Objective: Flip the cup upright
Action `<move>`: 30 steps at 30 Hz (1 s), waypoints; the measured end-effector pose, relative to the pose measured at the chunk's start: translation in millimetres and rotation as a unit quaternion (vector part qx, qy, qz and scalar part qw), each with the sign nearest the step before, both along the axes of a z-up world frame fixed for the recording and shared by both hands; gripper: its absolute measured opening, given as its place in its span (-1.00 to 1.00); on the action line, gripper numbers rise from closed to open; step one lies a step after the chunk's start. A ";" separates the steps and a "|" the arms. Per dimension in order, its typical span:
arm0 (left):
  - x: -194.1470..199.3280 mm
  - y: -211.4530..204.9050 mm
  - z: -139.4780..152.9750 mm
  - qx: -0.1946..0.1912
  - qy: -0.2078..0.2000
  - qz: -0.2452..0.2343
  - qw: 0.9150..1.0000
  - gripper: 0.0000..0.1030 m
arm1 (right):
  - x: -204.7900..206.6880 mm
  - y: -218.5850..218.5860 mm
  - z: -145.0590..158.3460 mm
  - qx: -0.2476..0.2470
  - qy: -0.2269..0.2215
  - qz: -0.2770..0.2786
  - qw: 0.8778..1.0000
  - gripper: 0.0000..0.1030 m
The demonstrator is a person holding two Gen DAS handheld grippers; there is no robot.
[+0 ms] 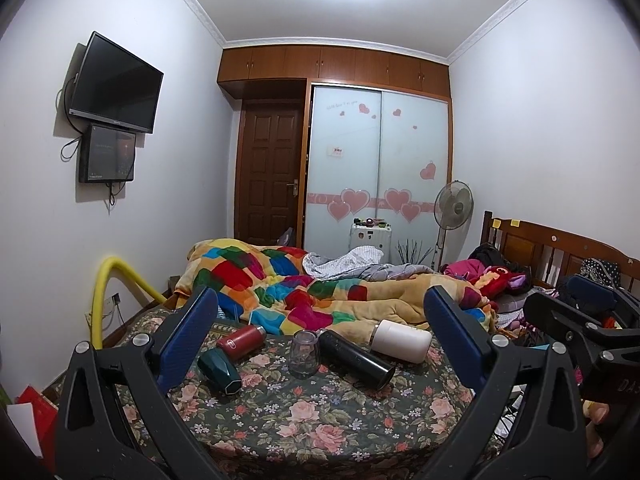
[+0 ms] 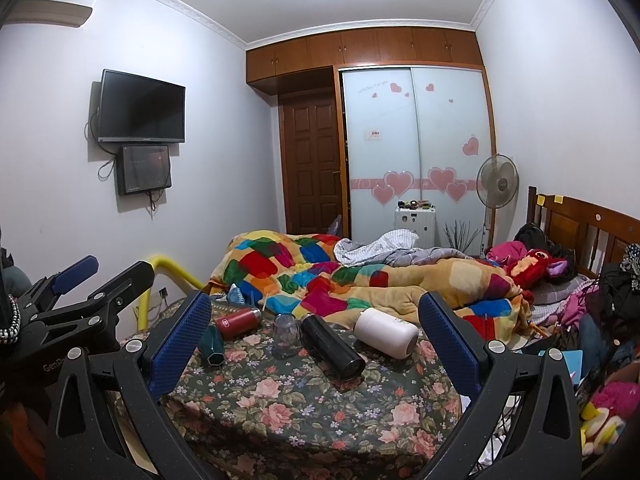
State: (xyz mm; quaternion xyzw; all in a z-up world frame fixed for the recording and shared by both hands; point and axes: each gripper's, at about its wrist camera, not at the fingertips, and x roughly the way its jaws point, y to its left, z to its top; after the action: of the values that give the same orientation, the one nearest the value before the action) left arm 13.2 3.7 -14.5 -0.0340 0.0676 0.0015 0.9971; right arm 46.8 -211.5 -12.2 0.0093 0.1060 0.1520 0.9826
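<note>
Five vessels lie or stand in a loose row across the far half of the flowered cloth that covers the bed, and neither gripper has hold of any of them. The left gripper [image 1: 320, 336] and the right gripper [image 2: 316, 336] both hang back over the near edge, jaws spread wide and empty.

Which vessel is "the cup" is a judgement. The clear glass cup [image 1: 304, 354] near the middle of the row appears to stand mouth-down, so it looks the likeliest target. The dark green faceted cup [image 1: 219, 372] lies on its side toward the left edge and is the other candidate.

To do the step well, the gripper should come in low and level and close across the glass body at mid-height. It should then lift clear of the cloth before rotating, since the bedding is soft and will give. The black flask [image 1: 357, 360] lies just beside the glass on the right, so the jaws need a narrow approach.

The glass is smooth, thin and slippery, with a rounded body. The green cup is hard and angular. The red flask [image 1: 242, 337] and the white bottle [image 1: 401, 340] are plain cylinders lying near the far edge, against the plush patchwork quilt [image 1: 304, 284].
</note>
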 end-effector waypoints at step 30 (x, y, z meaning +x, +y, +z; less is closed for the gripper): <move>4.2 3.4 -0.1 -0.003 0.005 0.000 1.000 1.00 | 0.5 0.3 -2.2 -0.001 0.003 0.001 1.000 1.00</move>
State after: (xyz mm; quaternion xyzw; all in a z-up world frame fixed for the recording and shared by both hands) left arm 17.4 7.1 -14.6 -0.0373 0.0729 0.0017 0.9966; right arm 47.3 -211.2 -14.4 0.0082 0.1091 0.1524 0.9822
